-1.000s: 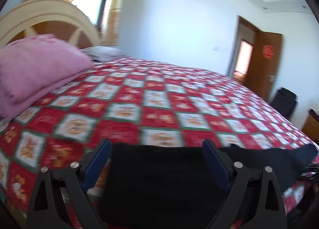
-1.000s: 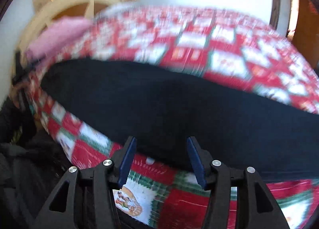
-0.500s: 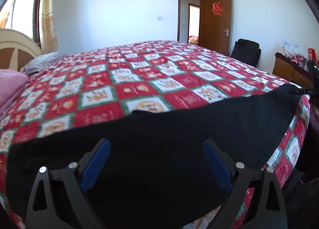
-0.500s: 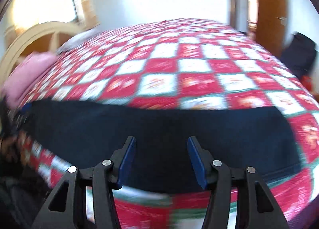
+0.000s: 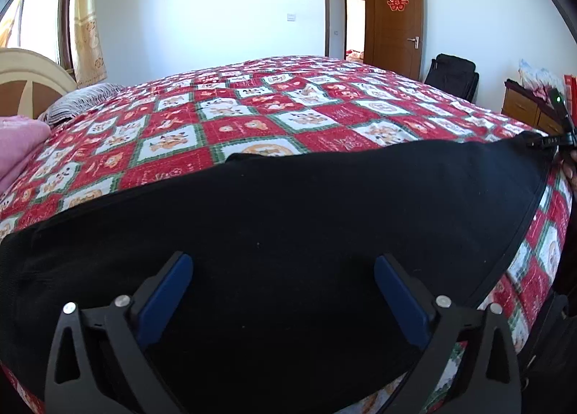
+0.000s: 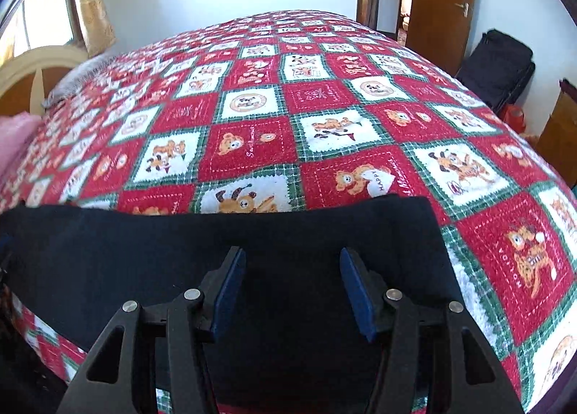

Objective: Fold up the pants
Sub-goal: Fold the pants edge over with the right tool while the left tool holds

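Left wrist view, black pants (image 5: pixel 288 219) flat on bedspread (image 5: pixel 252 118) beneath empty left claw (image 5: pixel 283 282), jaws just widened fully

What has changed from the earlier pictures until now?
Both views swung from the headboard side toward the door. The left tool has just been opening its jaws wider; only flat cloth lies below them, nothing gripped. The right tool now hangs over the end of the black pants. The pants stay flat along the bed's edge.

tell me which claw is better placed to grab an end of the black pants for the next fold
Probably the right claw: it hangs over the pants close to their end edge on the bedspread. The left claw, jaws just opened wide, sits over the broad middle of the cloth, empty.
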Available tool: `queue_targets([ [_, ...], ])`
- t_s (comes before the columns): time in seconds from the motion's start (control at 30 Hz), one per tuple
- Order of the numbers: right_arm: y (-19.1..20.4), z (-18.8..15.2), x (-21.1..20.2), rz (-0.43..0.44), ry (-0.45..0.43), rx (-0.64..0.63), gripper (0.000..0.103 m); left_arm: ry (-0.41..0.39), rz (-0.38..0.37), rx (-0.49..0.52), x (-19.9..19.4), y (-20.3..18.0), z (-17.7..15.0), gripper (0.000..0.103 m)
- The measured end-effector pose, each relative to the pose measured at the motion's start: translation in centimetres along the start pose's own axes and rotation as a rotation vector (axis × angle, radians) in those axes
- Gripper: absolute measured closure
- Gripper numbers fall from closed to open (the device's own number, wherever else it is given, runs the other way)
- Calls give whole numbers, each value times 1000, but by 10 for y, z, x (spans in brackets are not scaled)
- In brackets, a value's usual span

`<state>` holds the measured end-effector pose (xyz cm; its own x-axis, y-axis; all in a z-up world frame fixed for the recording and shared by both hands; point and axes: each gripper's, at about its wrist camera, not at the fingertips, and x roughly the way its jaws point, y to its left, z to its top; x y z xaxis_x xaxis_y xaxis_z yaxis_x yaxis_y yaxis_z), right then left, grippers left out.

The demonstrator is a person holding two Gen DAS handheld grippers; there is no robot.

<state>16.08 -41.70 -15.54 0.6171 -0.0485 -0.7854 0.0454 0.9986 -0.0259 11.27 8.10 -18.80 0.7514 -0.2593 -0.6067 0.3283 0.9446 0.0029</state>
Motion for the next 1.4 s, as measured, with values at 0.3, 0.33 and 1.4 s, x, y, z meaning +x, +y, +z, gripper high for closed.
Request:
queue_targets([
  [0.3,-14,6,-41,-1,-78,26,45,-25,-17,-13,1,5,-2,0],
  [0.33,-23,5,-46,13,-83,54,45,-28,-18,-12,1,5,-3,0],
  [1.4,-112,-5,-22,41,-19,311,94,-70,-19,-12,0,4,-8,0],
])
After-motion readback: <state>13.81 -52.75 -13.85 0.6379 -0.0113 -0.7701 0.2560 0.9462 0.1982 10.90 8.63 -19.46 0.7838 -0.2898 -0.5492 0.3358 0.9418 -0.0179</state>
